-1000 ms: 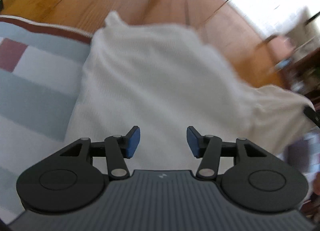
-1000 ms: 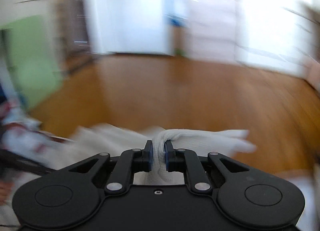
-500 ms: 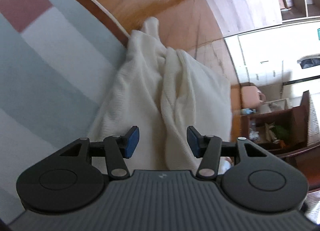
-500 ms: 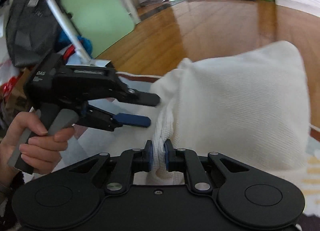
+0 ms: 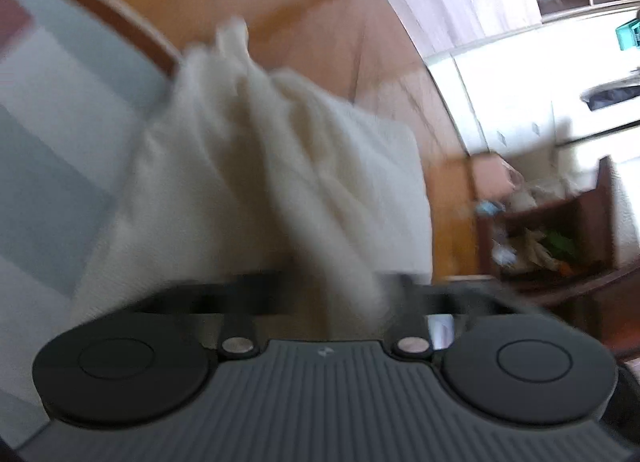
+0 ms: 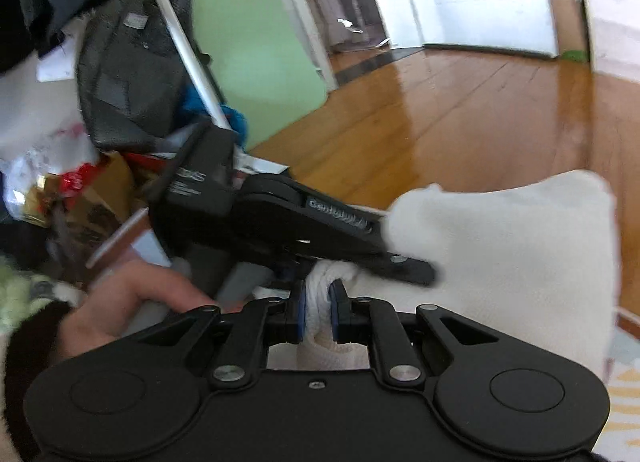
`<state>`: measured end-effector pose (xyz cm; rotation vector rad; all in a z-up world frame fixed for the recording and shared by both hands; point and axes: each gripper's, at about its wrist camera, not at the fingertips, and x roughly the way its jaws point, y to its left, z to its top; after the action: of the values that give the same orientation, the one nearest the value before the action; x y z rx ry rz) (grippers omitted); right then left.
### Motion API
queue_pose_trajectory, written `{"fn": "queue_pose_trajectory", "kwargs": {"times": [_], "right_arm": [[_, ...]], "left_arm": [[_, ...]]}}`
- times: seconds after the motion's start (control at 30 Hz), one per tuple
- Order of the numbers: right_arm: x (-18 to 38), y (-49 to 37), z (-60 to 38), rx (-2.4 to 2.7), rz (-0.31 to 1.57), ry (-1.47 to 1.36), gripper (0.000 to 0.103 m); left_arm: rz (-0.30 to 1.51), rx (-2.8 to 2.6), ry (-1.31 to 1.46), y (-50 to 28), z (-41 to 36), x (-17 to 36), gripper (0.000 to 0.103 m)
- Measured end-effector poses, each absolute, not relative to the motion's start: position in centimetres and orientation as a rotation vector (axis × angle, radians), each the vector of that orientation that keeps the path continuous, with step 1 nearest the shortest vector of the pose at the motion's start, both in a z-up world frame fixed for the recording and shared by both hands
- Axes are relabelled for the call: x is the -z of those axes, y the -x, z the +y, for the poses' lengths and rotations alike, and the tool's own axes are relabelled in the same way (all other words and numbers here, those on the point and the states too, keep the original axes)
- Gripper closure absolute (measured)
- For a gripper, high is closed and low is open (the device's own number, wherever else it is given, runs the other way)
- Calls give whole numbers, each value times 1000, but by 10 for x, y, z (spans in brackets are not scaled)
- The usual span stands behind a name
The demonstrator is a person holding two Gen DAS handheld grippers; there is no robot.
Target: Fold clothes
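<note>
both grippers have hold of the one cream knitted garment (image 6: pixel 500 262) now: the right gripper (image 6: pixel 318 316) is clenched on a thick bunched roll of its edge, blue pads pressed in from either side, and the left gripper (image 5: pixel 332 294) has just been closing, its jaws drawn together on a ridge of the same cloth right beside the other, its blurred fingertips buried in the folds. judging by how it lies, the folding is barely begun: the garment is gathered and rucked into long soft pleats, part lifted at the pinched edge, the rest sagging onto the pale striped rug (image 5: pixel 48 166) with its rust-brown border, one corner spilling toward the glossy wooden floor (image 6: pixel 460 110). no flat, squared fold shows anywhere yet; it looks as if it needs spreading out and doubling over. the cloth is a fine-ribbed, waffle-like knit, thick and limp, likely to slump wherever it isn't held. a hand (image 6: pixel 132 302) grips the left tool's handle.
</note>
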<state>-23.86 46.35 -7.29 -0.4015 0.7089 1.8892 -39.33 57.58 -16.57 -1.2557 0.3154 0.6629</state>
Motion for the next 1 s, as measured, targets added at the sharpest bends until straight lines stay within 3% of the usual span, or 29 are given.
{"fn": "queue_pose_trajectory", "kwargs": {"times": [0.07, 0.13, 0.17, 0.43, 0.6, 0.63, 0.67, 0.7, 0.8, 0.87, 1.0], "right_arm": [[67, 236, 447, -1823, 612, 420, 77], [64, 232, 425, -1728, 518, 460, 34], [65, 230, 411, -1673, 461, 492, 33], [114, 215, 366, -1496, 484, 738, 33], [119, 237, 379, -1571, 385, 807, 33], [120, 242, 383, -1591, 361, 826, 33], [121, 250, 388, -1604, 328, 846, 33], [122, 254, 395, -1602, 319, 854, 33], [121, 258, 415, -1631, 365, 828, 34], [123, 254, 427, -1655, 449, 802, 33], [131, 241, 430, -1695, 673, 734, 32]], "left_arm": [[339, -758, 1133, 391, 572, 151, 94], [375, -837, 1046, 392, 571, 142, 94], [383, -864, 1029, 394, 571, 139, 94], [347, -827, 1040, 415, 577, 125, 92], [631, -949, 1105, 419, 584, 165, 78], [710, -1032, 1073, 419, 584, 169, 62], [764, -1094, 1026, 419, 584, 169, 30], [787, -1153, 975, 420, 582, 164, 26], [720, -1217, 876, 434, 575, 141, 31], [571, -1137, 883, 447, 564, 125, 39], [402, -841, 883, 433, 546, 107, 40]]}}
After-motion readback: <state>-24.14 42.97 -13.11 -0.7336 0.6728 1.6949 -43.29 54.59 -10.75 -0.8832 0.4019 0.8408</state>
